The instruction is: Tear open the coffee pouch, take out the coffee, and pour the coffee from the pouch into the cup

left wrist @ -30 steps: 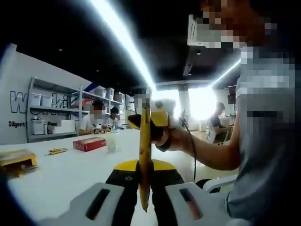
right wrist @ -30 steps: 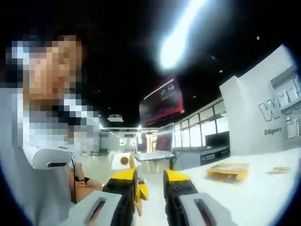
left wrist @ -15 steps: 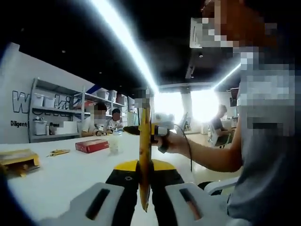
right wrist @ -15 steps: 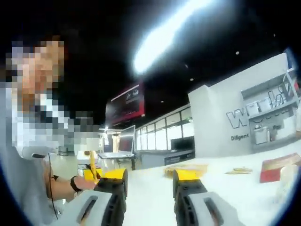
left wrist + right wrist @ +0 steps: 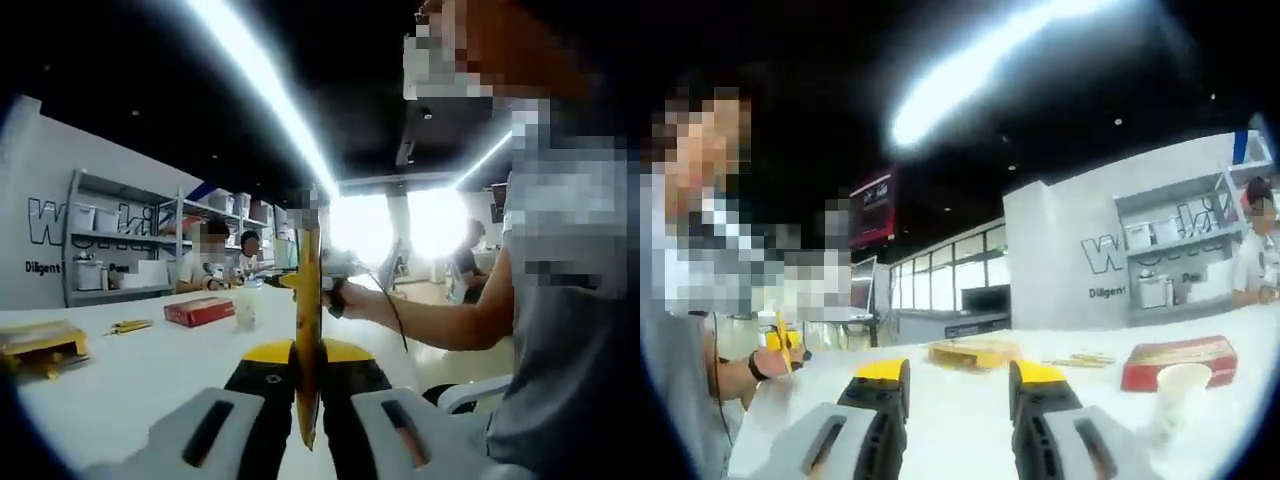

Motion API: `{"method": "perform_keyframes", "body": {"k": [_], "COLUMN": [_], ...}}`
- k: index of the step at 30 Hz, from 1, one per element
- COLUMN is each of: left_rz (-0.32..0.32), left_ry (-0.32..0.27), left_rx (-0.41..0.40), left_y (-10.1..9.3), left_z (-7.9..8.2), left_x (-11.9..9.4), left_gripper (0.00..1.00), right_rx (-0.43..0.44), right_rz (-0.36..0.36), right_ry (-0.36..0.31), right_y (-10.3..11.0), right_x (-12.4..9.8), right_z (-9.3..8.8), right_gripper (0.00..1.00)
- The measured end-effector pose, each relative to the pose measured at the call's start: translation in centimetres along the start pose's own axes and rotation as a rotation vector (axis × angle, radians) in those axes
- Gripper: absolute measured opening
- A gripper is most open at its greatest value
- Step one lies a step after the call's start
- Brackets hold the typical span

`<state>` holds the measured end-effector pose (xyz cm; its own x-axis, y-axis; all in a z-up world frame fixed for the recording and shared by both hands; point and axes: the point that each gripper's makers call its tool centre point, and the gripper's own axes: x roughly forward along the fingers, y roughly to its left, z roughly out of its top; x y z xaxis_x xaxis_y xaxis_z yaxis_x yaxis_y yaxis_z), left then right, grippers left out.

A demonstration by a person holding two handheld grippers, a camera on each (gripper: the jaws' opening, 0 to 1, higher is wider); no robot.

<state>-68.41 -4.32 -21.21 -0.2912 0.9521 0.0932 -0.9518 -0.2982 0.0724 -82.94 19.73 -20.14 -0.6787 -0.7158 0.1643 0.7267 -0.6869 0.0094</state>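
A yellow coffee pouch (image 5: 307,330) stands upright and edge-on between my left gripper's jaws, and my left gripper (image 5: 308,395) is shut on its lower part. My right gripper (image 5: 330,275), held in a person's hand, hovers just behind the pouch's top. In the right gripper view my right gripper (image 5: 958,385) is open with nothing between its jaws. The pouch (image 5: 781,340) shows small at the far left there. A white paper cup (image 5: 243,306) (image 5: 1178,396) stands on the white table (image 5: 150,370).
A red box (image 5: 199,309) (image 5: 1177,361) lies beside the cup. A flat yellow box (image 5: 38,340) (image 5: 975,352) and loose yellow sachets (image 5: 126,324) (image 5: 1080,358) sit farther along the table. People sit at the table's far end, in front of shelves along the wall.
My right gripper has drawn away from the pouch's top, and its view has swung round to the table and cup. The left gripper still holds the pouch in place.
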Motion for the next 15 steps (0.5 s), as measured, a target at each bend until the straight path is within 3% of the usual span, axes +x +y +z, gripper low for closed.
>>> {"method": "perform_keyframes", "body": {"k": [2, 11, 15], "left_rz": [-0.005, 0.004, 0.001], "left_ry": [-0.006, -0.011, -0.012], "left_rx": [-0.009, -0.008, -0.009], "left_y": [-0.1, 0.1, 0.0], "left_z": [0.1, 0.1, 0.1], "left_x": [-0.1, -0.2, -0.2], "left_gripper": [0.11, 0.11, 0.11], "right_rx": [-0.044, -0.066, -0.107], "right_rz": [-0.036, -0.092, -0.148], "right_ry": [0.027, 0.045, 0.053], "right_y": [-0.9, -3.5, -6.2], "right_x": [-0.3, -1.5, -2.5], "right_z": [-0.7, -1.1, -1.5], "right_gripper": [0.42, 0.42, 0.42]}}
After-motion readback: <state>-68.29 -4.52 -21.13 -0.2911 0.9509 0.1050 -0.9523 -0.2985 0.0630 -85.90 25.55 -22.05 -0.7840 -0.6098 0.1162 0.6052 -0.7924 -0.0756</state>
